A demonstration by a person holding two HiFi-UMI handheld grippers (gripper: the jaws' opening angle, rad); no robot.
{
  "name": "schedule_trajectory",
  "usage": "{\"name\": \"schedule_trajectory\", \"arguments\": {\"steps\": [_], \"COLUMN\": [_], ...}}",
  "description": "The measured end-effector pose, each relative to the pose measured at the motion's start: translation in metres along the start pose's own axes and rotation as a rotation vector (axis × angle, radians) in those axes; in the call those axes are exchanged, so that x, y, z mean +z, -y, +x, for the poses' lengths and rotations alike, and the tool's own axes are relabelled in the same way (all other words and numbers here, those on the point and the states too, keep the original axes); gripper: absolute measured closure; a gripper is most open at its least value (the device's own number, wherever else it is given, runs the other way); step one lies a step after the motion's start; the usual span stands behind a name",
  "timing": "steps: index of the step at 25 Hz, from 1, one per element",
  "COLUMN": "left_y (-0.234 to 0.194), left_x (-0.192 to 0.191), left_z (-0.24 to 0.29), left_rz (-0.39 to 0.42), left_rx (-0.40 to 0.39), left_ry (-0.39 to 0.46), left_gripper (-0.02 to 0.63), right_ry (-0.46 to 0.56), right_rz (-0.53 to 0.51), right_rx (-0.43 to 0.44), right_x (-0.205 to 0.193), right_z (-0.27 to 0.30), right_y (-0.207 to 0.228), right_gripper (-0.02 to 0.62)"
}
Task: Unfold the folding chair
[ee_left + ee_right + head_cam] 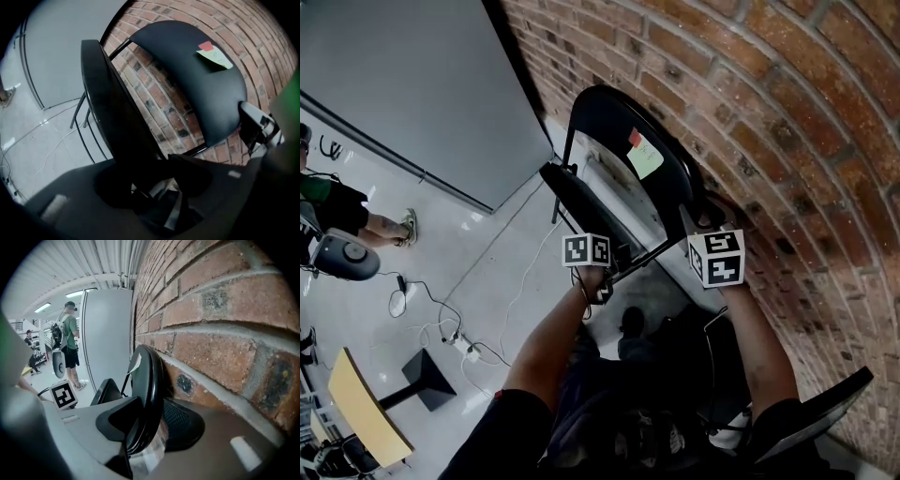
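A black folding chair stands close against the brick wall. Its backrest [619, 131] carries a green and red sticky note [643, 155], and the seat [581, 202] is tilted out from the frame. My left gripper [614, 262] is at the seat's lower edge. In the left gripper view the seat [112, 108] runs down between its pads, and the left gripper [157, 176] is shut on it. My right gripper [698, 220] is shut on the side edge of the backrest [150, 380], which sits between the pads of the right gripper [152, 427].
The brick wall [787, 112] runs along the right, right behind the chair. A grey panel [403, 84] stands to the left. Cables [441, 319] trail over the white floor, and a person [337, 211] stands far left. A wooden desk [361, 412] and another black seat [816, 412] are near me.
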State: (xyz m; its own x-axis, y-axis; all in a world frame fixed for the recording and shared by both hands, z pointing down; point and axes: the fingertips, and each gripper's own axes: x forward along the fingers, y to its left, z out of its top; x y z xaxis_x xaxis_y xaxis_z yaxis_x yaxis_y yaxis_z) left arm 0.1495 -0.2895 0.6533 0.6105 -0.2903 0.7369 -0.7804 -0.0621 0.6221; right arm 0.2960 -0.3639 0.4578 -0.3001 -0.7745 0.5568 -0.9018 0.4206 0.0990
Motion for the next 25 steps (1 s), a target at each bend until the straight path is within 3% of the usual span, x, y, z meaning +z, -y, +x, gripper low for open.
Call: {"name": "schedule_trajectory", "arguments": {"steps": [7,20,25], "left_y": [-0.029,-0.043,-0.037], "left_x": [-0.021,-0.028,-0.029], "left_z": [-0.023,-0.024,-0.017], "left_rz": [-0.052,-0.082,-0.076], "left_rx": [-0.046,0.020,0.008], "left_ry": [-0.008,-0.017,-0.020], "left_gripper": [0.376,0.367,0.365], "right_ry": [-0.037,-0.031,-0.029], "right_rz": [0.012,0.008,0.005], "right_rx": [-0.011,0.021,0.014], "right_x": [-0.005,-0.008,-0.010], "right_z": [0.005,0.012,0.007], "right_y": [-0.005,-0.008,-0.001], "right_gripper": [0.431,0.430,0.430]}}
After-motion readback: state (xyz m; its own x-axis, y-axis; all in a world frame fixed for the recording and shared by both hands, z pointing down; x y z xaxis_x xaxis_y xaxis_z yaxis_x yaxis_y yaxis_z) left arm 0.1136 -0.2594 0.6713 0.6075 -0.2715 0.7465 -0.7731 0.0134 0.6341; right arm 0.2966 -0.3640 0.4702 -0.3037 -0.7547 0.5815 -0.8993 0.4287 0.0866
